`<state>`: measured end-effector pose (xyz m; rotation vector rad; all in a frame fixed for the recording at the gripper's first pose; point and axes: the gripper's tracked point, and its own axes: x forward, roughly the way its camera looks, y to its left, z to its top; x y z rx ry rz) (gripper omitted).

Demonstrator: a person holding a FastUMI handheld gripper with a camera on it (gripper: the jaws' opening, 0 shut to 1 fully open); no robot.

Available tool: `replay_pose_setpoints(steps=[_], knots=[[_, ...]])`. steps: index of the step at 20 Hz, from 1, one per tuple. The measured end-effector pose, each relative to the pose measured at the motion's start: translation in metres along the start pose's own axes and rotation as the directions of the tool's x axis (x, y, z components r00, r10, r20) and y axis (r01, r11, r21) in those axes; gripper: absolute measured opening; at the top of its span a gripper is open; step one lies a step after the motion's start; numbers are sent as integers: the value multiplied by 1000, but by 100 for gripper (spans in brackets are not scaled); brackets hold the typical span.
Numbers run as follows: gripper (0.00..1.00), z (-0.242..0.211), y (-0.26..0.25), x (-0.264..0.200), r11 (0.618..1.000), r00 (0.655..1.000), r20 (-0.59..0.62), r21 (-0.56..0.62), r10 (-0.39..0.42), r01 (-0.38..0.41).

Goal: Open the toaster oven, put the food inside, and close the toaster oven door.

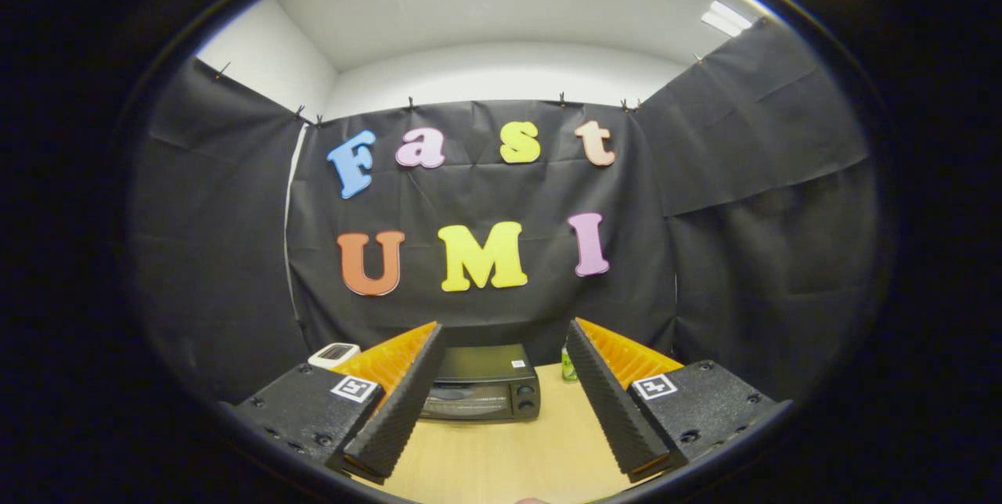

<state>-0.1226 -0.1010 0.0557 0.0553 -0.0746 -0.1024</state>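
gripper held back from a shut oven

on the far left, just beyond the left finger, a small white device (334, 354) sits on the table (501, 449). its purpose is unclear. the gripper (503, 347) has its two ribbed black fingers spread wide, with nothing between the pads. beyond them, closer to the left finger (395, 414), stands the oven (479, 392), a low black box with a glass door that is shut and two knobs on its right side. right of the oven, by the tip of the right finger (614, 402), stands a small green bottle (569, 367). no food can be made out.

the oven looks rigid and fairly heavy, so it should stay put under a gentle pull. the door likely hinges at its lower edge. the best hold is probably a handle along the door's top edge, though it is too small to see clearly. the glass is smooth and breakable.
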Motion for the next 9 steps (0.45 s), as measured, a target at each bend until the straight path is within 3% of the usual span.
replay_pose_setpoints(steps=[9], knots=[[100, -4, -7, -12, 999, 1000, -9, 32, 21, -21]])
